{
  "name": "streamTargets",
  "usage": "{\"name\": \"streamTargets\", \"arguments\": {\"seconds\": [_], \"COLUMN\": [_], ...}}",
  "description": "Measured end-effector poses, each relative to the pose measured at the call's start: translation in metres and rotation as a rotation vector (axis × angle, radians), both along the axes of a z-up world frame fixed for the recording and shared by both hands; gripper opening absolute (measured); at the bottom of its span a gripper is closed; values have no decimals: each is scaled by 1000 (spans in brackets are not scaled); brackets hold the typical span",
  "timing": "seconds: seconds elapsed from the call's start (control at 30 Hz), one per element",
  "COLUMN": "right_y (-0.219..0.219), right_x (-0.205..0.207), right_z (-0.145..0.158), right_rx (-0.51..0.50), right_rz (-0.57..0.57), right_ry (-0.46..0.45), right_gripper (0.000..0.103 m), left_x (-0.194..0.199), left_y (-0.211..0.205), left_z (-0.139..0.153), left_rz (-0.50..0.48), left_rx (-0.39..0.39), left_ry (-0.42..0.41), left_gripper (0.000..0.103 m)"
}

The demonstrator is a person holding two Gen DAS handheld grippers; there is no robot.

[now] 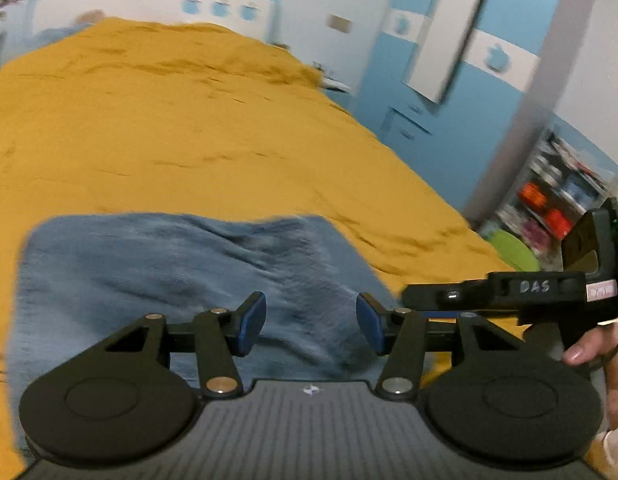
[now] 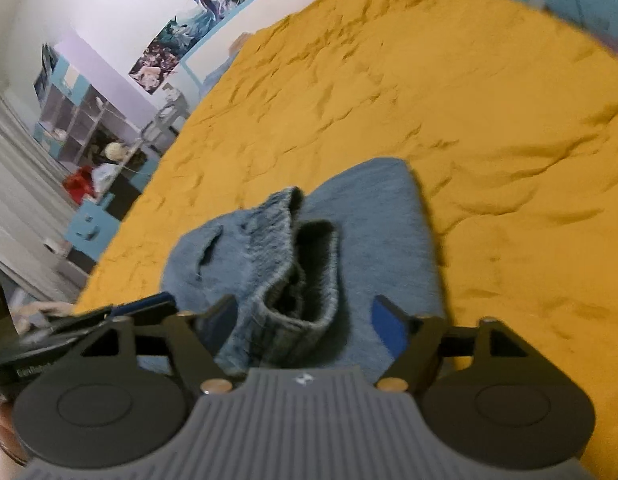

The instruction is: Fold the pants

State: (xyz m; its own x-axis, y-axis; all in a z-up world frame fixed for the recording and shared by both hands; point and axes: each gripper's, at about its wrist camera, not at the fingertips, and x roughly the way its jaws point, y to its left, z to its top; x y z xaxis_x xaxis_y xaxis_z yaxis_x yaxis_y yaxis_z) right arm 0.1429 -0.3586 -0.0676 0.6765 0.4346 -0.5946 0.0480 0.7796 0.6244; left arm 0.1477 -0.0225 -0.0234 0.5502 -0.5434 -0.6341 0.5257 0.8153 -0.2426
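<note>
Mustard bedspread [image 1: 157, 120] is carrying the folded pants [image 1: 169, 272]; both the left gripper [image 1: 311, 326] and the right gripper [image 2: 305, 320] are hanging apart, empty (best pressing the waistband [image 2: 309, 264] flat).

The left gripper's body is hiding the near edge of the pants [image 1: 157, 268], and the shelf items [image 1: 549, 208] are blurring past telling. The right gripper's left finger [image 2: 219, 320] is covering part of the waistband [image 2: 293, 280].
</note>
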Motion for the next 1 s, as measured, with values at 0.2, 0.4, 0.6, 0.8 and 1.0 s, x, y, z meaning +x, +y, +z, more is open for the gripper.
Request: {"name": "streamTargets", "arguments": {"seconds": [0.2,0.4,0.6,0.8,1.0], "right_y": [-10,-8,1,32,70], "right_x": [67,108,117,117,124], "right_z": [-39,-70,-76,-8,115], "right_rx": [204,270,368,180,106], "right_rz": [24,63,77,123,168], "right_ry": [144,209,206,114,-81], "right_gripper": [73,68,30,15,13], "left_x": [27,54,56,50,46], "left_y": [53,102,137,155,162], "left_z": [-5,-15,-22,-17,-6], "left_rz": [157,287,377,435,459], "left_rx": [34,7,-38,-48,-85], "left_ry": [-8,28,65,52,33], "left_gripper": [61,61,61,60,50]}}
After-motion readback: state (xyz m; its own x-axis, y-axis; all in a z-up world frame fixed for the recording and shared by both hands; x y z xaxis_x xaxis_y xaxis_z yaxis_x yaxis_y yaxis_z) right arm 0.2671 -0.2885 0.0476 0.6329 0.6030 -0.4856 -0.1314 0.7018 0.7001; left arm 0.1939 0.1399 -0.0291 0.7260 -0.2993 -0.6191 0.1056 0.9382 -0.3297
